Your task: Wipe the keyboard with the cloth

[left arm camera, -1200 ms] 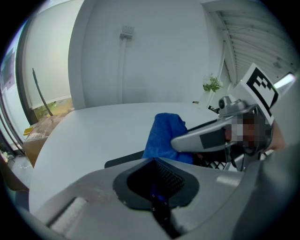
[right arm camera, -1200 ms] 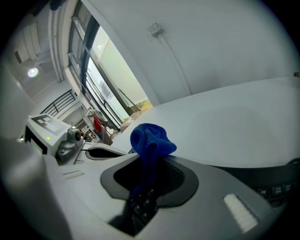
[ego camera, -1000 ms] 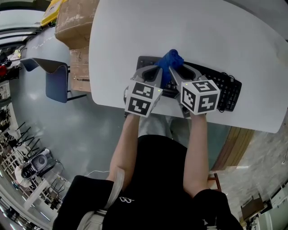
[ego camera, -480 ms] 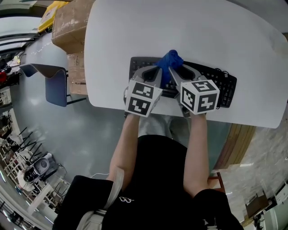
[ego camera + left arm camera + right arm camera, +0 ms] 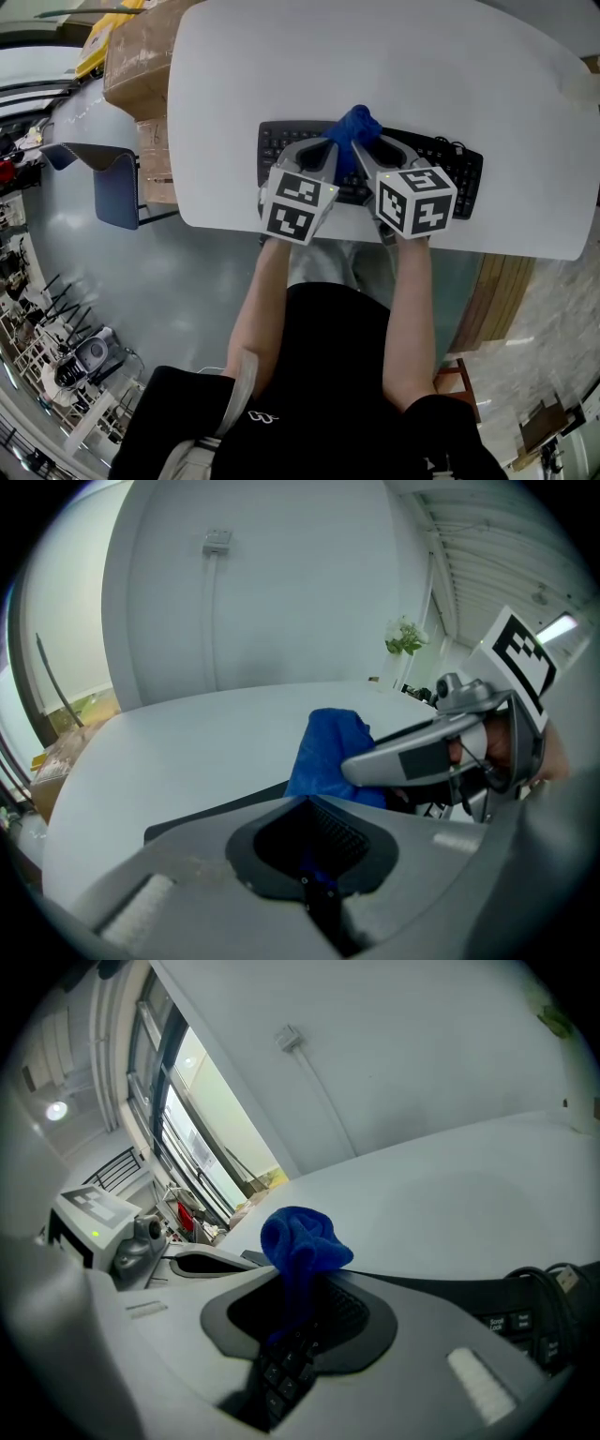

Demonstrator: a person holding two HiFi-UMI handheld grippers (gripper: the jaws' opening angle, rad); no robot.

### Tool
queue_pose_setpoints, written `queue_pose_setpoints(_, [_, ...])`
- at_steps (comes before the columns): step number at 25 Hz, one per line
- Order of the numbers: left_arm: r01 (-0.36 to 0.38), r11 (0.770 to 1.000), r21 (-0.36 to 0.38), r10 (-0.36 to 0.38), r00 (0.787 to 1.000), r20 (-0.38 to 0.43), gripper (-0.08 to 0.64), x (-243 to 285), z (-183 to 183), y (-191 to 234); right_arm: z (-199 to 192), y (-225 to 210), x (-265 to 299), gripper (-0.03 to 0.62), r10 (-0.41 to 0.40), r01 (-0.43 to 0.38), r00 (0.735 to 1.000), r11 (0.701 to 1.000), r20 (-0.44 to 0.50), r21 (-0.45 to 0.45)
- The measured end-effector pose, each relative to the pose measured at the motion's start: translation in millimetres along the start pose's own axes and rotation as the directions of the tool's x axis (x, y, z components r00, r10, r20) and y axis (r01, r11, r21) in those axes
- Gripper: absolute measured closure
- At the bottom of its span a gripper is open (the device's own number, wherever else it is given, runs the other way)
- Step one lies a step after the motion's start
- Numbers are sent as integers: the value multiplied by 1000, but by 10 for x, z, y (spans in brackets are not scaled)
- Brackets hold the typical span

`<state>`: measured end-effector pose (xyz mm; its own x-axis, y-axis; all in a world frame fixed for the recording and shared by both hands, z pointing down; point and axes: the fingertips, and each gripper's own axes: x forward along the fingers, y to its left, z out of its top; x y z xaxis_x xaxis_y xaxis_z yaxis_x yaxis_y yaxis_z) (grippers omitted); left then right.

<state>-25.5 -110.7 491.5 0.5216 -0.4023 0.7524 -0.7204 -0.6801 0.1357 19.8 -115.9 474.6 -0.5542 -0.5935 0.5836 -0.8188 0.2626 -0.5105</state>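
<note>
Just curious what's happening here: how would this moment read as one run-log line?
step: wipe | left gripper: shut on crumpled blue cloth | right gripper: shut on cloth | cloth: over black keyboard | keyboard: on white table

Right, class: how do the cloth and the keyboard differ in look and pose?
The cloth is blue; the keyboard is black. The cloth is bunched into a raised lump; the keyboard is long and lies flat. Both are over the white table, the cloth at the keyboard's middle.
</note>
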Motion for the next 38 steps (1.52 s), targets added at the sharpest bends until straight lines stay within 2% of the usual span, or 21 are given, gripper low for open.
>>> queue_pose_setpoints(38, [112, 987, 119, -110, 994, -23, 561, 488, 354, -915, -75, -791, -765, 500, -112, 105, 991, 989, 70, 100])
